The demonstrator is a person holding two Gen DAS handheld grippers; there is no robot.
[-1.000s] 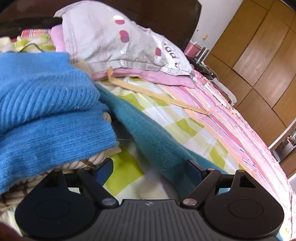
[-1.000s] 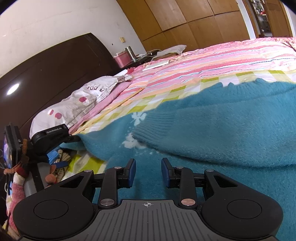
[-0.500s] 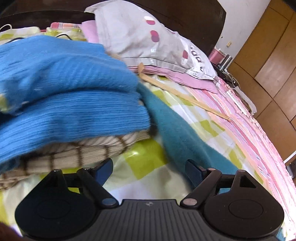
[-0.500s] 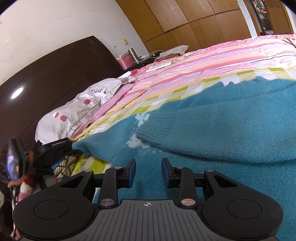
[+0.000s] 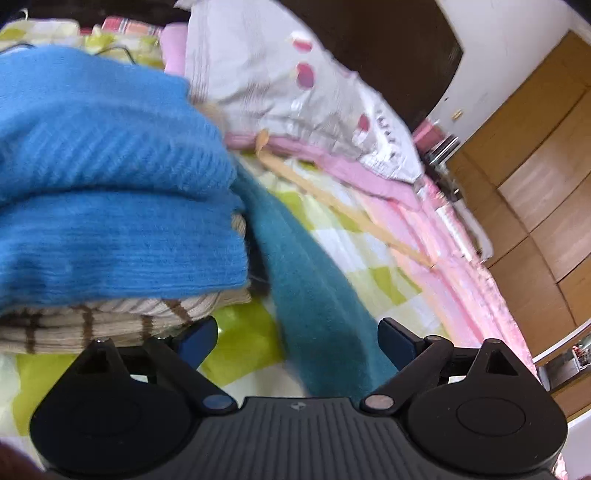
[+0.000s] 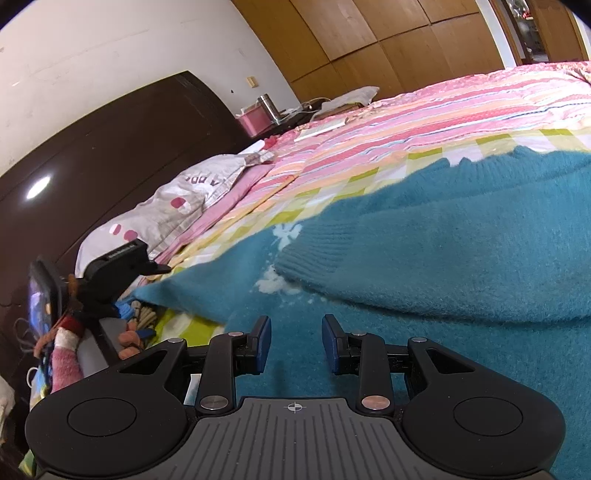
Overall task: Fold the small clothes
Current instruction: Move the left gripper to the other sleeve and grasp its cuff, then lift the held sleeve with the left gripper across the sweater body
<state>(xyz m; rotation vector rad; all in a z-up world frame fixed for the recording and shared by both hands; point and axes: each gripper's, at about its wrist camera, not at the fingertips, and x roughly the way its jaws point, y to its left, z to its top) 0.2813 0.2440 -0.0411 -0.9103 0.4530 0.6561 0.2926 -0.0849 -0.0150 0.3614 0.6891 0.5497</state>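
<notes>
Checked bedspread (image 6: 369, 177) — wooden wardrobes (image 6: 369, 33) behind

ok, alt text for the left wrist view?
The open left gripper, its jaws just widened, hovers with nothing gripped over a fuzzy teal knit sweater on a green-checked bedsheet. At left, a folded bright blue knit sweater sits on a beige brown-striped knit; a grey pillow lies behind.

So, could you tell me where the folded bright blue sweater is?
In the left wrist view, the bright blue sweater sits at left atop a beige striped knit, beside the teal sweater.
</notes>
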